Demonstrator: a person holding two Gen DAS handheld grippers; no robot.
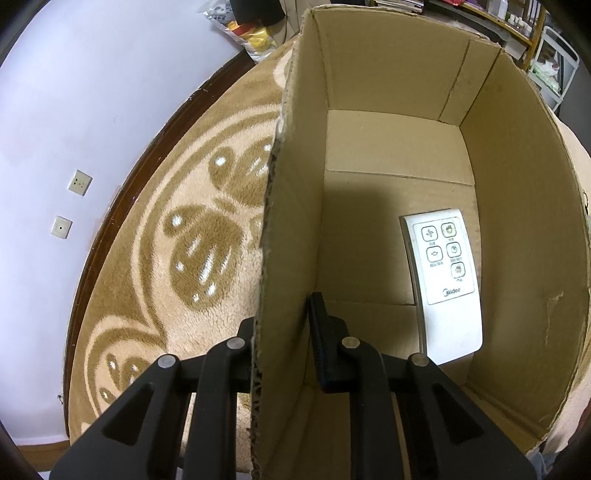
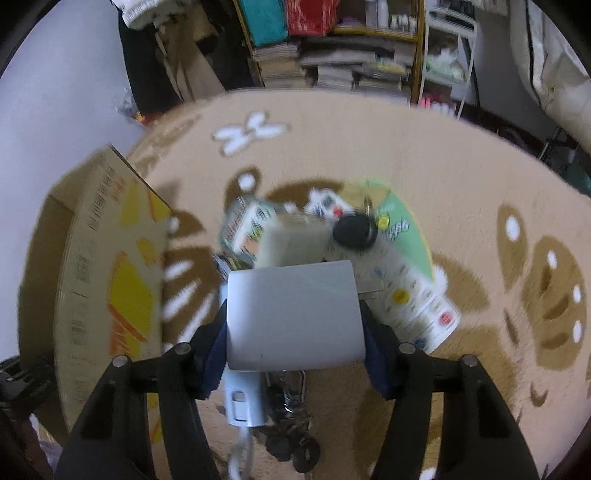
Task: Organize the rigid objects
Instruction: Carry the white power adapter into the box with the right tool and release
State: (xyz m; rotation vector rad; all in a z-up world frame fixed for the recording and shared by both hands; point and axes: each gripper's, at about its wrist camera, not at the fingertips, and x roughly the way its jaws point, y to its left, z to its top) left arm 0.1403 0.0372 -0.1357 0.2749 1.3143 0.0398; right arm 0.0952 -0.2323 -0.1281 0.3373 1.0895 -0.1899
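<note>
Left wrist view, nearest: the left gripper (image 1: 282, 343) straddles the near side wall of an open cardboard box (image 1: 295, 229), one finger outside over the carpet, the other finger (image 1: 325, 332) inside; the jaws are closed onto that wall. On the box floor, just beyond the inner finger and to its right, a white Midea remote control (image 1: 443, 280) lies flat, face up, beside the right-hand wall. The rest of the box floor is bare cardboard flaps. Outside the box, a tan carpet with a brown pattern (image 1: 192, 236) runs to a dark skirting and a pale wall bearing two wall sockets (image 1: 72, 203). Farther off, a plastic bag (image 1: 251, 33) lies by the wall, and shelving (image 1: 517, 22) stands beyond the box.

Right wrist view (motion-blurred), nearest: the right gripper (image 2: 295, 350) holds a grey rectangular block-shaped object (image 2: 293, 317) between its blue-padded fingers (image 2: 212, 350), jaws set fairly wide by the object's breadth. Beneath and behind it lies a heap on the carpet: a bunch of keys (image 2: 291, 413), a pale blue device with a cable (image 2: 243, 402), a long white remote with coloured buttons (image 2: 417, 306), a beige boxy item (image 2: 291, 240), a black round fob (image 2: 354, 230), a green card-like sheet (image 2: 406, 229), and a printed packet (image 2: 243, 225). These overlap; their exact contacts cannot be told. To the left stands the cardboard box's printed outer wall (image 2: 110, 280). Farthest: stacked books and shelves (image 2: 332, 55).
</note>
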